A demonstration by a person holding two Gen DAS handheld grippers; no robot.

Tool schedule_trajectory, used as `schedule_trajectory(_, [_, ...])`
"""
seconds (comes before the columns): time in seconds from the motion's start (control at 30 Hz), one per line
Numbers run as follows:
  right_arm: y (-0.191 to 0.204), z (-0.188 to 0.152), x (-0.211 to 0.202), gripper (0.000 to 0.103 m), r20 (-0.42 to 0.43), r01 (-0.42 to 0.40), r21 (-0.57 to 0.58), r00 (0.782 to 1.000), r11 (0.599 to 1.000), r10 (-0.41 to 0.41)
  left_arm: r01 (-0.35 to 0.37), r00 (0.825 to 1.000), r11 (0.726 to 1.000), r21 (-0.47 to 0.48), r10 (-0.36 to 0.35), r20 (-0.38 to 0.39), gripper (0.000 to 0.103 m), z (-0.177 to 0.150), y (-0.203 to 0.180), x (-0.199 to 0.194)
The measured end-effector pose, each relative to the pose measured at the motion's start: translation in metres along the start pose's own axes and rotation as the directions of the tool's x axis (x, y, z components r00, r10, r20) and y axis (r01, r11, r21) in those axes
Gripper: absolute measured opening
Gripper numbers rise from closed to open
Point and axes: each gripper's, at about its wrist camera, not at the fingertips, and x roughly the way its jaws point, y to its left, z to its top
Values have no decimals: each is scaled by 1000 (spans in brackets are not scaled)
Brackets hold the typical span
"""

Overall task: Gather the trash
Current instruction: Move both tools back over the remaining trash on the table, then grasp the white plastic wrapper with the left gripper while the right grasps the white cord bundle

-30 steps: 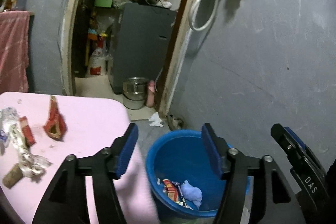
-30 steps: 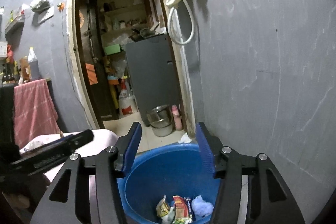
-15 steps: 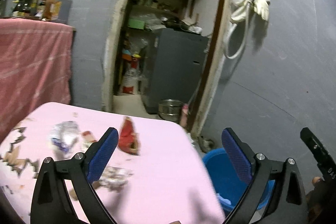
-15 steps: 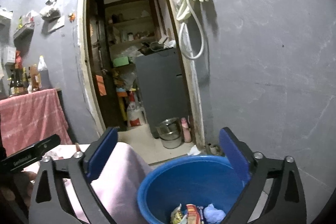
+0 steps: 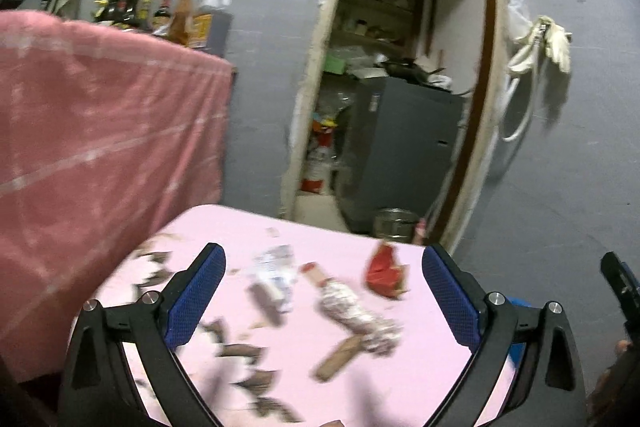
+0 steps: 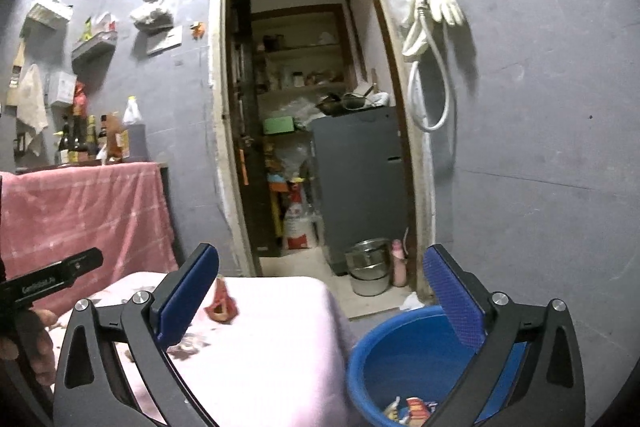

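Left gripper point(image 5: 323, 285) hangs over the pink surface point(image 5: 400, 379), jaws wide and empty, framing the scattered trash: brown scraps point(image 5: 240, 351), crumpled wrapper point(image 5: 358, 313), red packet point(image 5: 384, 273), likely lining up a pick. Right gripper point(image 6: 320, 291), jaws also wide with nothing between, sits by the blue bucket point(image 6: 400, 351), which holds wrappers already dropped.

Gloves point(image 6: 444, 1) hang beside the doorway; bottles point(image 6: 86, 141), perhaps sauces, line a shelf.
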Motion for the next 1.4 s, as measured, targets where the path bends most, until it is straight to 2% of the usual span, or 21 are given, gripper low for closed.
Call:
schedule_trajectory(0.27, [37, -9, 9, 103, -41, -58, -4, 997, 998, 58, -74, 996, 997, -14, 73, -49, 96, -7, 52, 0])
schedule_trajectory(0.47, [56, -13, 23, 103, -81, -92, -4, 992, 996, 92, -83, 993, 997, -7, 82, -84, 96, -10, 69, 10])
schedule_trajectory(0.63, [65, -16, 40, 103, -129, -131, 3, 983, 991, 130, -56, 989, 998, 13, 57, -136, 96, -11, 73, 28])
schedule_trajectory(0.77, [70, -23, 57, 103, -196, -183, 24, 963, 983, 185, -14, 984, 1000, 4, 15, -178, 96, -10, 80, 45])
schedule_trajectory(0.83, [76, -25, 65, 99, -220, -210, 18, 953, 977, 209, -6, 979, 1000, 4, 7, -203, 96, -8, 81, 54])
schedule_trajectory(0.97, [89, -29, 79, 87, -273, -243, -2, 933, 970, 233, 8, 969, 1000, 10, -5, -247, 96, -4, 81, 70])
schedule_trajectory(1.13, [105, -42, 100, 82, -377, -271, -37, 895, 962, 238, 20, 951, 1000, 6, -17, -308, 96, -4, 84, 88])
schedule_trajectory(1.27, [115, -52, 111, 68, -434, -285, -64, 871, 956, 231, 53, 943, 999, -13, -54, -329, 94, -4, 84, 97])
schedule_trajectory(1.3, [116, -54, 114, 65, -446, -291, -67, 864, 954, 232, 60, 941, 998, -20, -63, -332, 91, -3, 84, 99])
schedule_trajectory(1.4, [115, -59, 121, 65, -492, -295, -45, 838, 955, 236, 101, 932, 993, -55, -114, -343, 73, -1, 86, 104])
